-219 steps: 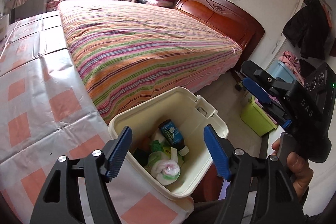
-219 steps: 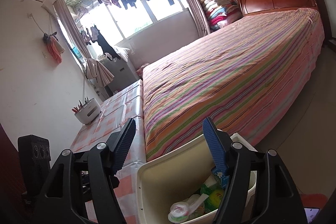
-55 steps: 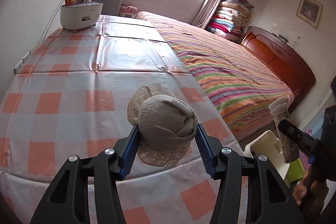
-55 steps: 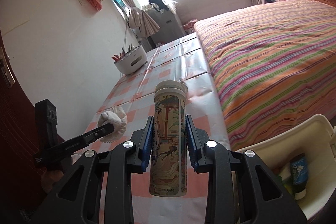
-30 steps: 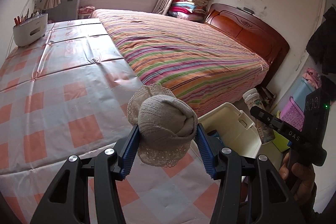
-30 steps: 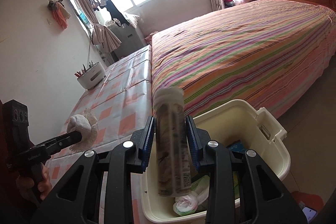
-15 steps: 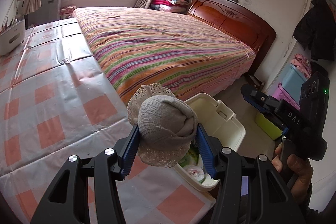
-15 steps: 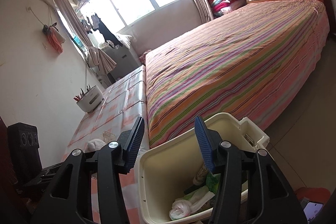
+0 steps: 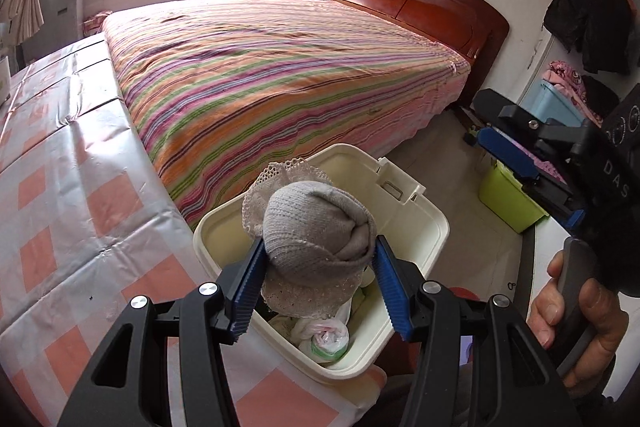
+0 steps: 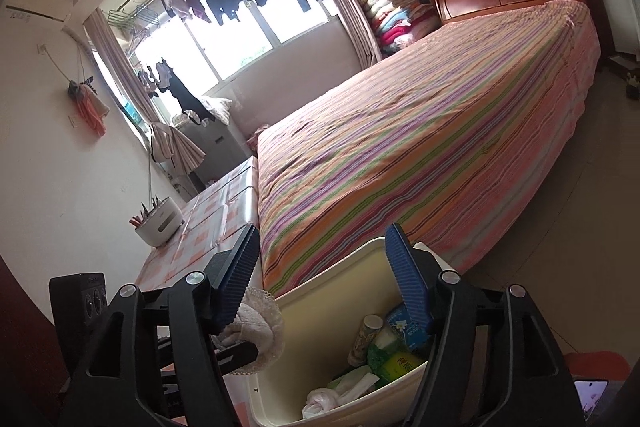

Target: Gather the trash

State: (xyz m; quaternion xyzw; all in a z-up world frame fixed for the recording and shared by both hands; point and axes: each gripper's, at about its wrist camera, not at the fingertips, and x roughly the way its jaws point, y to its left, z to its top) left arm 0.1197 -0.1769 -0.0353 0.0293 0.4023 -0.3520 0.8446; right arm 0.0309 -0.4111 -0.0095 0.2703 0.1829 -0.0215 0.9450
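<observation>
- left gripper (image 9: 316, 283): jaws pinching a rolled grey sock (image 9: 318, 231) with a lace cuff; the roll sits between the blue pads and bulges out above them.
- change: 1.8 s ago this same pinch was over the checked tablecloth; half a second ago it had only reached the bin's near edge. now the cream bin (image 9: 430, 223) lies directly under and ahead of the jaws.
- below the left jaws, inside the bin: a knotted white bag (image 9: 326, 341) and other wrappers, partly hidden by the sock.
- right gripper (image 10: 320, 281): jaws spread, nothing between them. one second ago they pinched a printed tube; half a second ago they were already apart.
- that tube (image 10: 362, 339) now stands on end in the bin, below and just inside the right jaw, beside a green packet (image 10: 394, 361) and a blue-labelled bottle (image 10: 400, 325).
- from the right wrist view the sock (image 10: 256, 331) shows below the left jaw, at the bin's rim (image 10: 320, 287); whether it is touching the rim i cannot tell.
- outward: tablecloth (image 9: 60, 187) left of the jaws, striped bed (image 9: 280, 67) beyond.
- judgement: tube step done. sock is placed for release; opening the left jaws should drop it in. soft roll could cling to a ribbed pad.
</observation>
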